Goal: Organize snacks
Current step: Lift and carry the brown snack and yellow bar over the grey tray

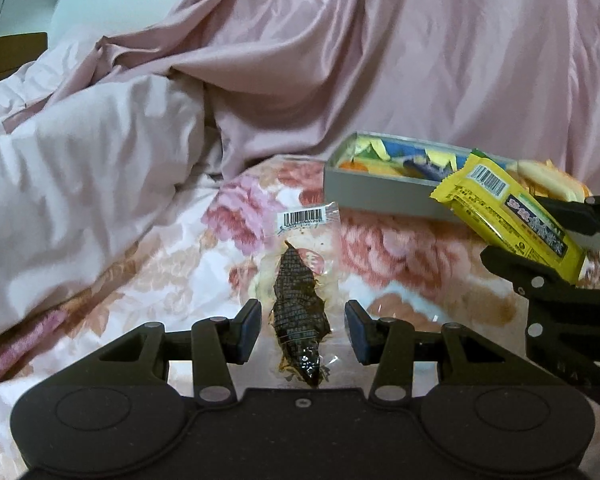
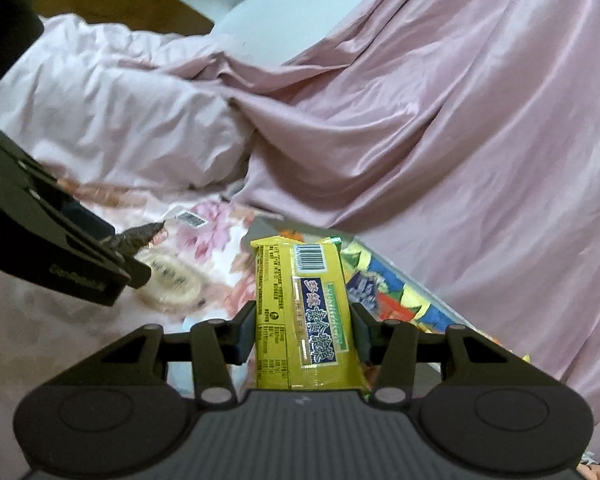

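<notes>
Right gripper [image 2: 303, 336]: both pads clamped on the long sides of a yellow snack bar [image 2: 304, 312], barcode end pointing away, held off the floral bedspread [image 1: 172, 280] at the near edge of the grey box [image 1: 376, 196]. The box sits on the bedspread below the pink quilt [image 1: 420, 60] and holds several colourful wrappers. Left gripper [image 1: 302, 330]: jaws apart, 1 finger on each side of a clear packet with a dark snack [image 1: 300, 312] lying flat on the bedspread; contact not discernible. A round pale packet [image 2: 172, 280] lies just beside it.
</notes>
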The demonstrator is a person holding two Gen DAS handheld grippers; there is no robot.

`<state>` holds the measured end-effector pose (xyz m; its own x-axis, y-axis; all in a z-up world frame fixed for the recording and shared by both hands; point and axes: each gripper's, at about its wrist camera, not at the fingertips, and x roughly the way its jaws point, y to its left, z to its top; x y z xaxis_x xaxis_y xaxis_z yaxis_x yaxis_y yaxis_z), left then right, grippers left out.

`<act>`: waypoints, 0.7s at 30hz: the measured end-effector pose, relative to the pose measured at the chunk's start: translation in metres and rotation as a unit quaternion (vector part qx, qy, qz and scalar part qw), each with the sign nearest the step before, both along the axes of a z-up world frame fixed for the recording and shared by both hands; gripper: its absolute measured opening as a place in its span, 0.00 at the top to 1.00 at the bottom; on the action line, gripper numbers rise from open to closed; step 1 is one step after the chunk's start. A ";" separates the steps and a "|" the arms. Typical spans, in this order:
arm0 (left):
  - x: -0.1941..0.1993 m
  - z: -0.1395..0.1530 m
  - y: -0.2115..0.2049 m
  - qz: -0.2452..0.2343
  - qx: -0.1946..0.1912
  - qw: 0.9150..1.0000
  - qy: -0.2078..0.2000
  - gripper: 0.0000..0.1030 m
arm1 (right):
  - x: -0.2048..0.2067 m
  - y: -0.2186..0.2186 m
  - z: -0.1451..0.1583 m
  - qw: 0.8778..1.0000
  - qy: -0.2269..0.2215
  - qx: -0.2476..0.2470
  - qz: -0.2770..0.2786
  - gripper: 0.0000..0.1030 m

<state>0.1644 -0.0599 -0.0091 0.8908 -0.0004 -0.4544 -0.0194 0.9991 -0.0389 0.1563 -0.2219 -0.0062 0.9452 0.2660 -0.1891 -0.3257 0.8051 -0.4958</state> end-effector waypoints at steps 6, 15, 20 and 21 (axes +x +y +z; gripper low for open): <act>0.014 0.025 -0.010 0.016 -0.013 1.000 -0.010 0.54 | 0.008 -0.009 0.016 0.999 -0.020 0.027 0.002 0.49; 0.050 0.064 -0.032 0.021 -0.009 0.999 -0.034 0.54 | 0.034 -0.026 0.030 0.997 -0.061 0.047 -0.005 0.49; 0.076 0.072 -0.042 0.024 -0.014 0.999 -0.034 0.54 | 0.054 -0.036 0.031 0.996 -0.064 0.062 -0.018 0.49; 0.081 0.073 -0.044 0.025 -0.019 0.999 -0.032 0.54 | 0.057 -0.038 0.032 0.996 -0.066 0.064 -0.021 0.49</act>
<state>0.2457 -0.1043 0.0637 0.9172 0.0295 -0.3974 -0.0662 0.9947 -0.0790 0.2134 -0.2596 0.0253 0.9702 0.2404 -0.0297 -0.2299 0.8755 -0.4250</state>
